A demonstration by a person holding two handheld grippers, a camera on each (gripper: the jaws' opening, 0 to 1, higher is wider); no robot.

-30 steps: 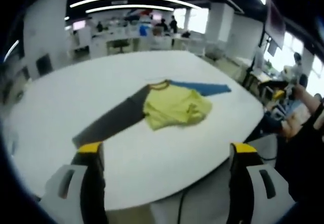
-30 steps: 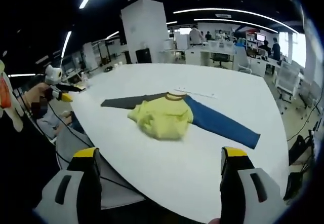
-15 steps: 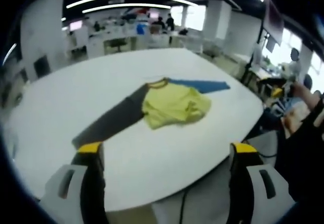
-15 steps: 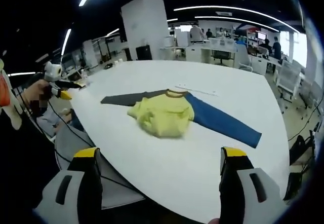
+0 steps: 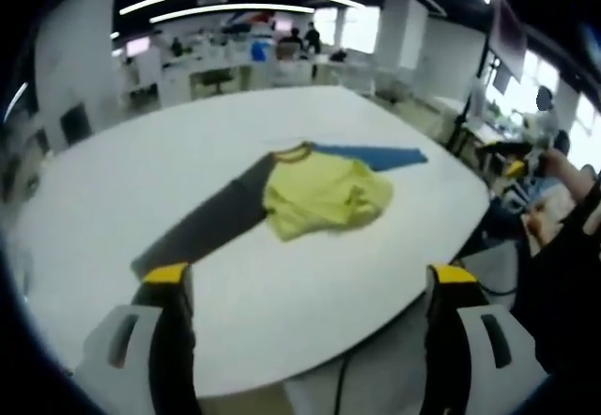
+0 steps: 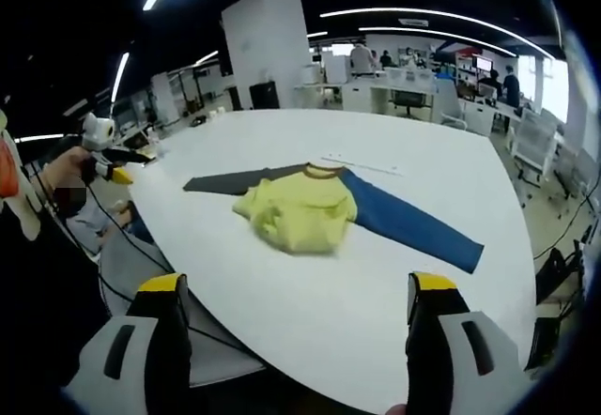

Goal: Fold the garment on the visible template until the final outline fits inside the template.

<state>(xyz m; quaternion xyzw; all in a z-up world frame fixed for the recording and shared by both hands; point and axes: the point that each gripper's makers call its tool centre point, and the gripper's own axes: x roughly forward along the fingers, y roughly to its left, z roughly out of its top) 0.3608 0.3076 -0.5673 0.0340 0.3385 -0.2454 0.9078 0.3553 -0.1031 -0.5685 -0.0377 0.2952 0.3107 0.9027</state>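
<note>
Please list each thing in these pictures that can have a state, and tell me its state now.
shirt: lying on the table, yellow body bunched up, not folded flat
grey sleeve: stretched out straight
blue sleeve: stretched out straight
left gripper: open, empty, held back from the shirt
right gripper: open, empty, held back from the shirt
table: white, bearing the shirt

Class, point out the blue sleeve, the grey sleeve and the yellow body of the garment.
blue sleeve [image 6: 413, 230], right gripper view, mid-length.
grey sleeve [image 5: 202, 228], left gripper view, mid-length.
yellow body [image 6: 300, 213], right gripper view, centre of the bunched cloth.
</note>
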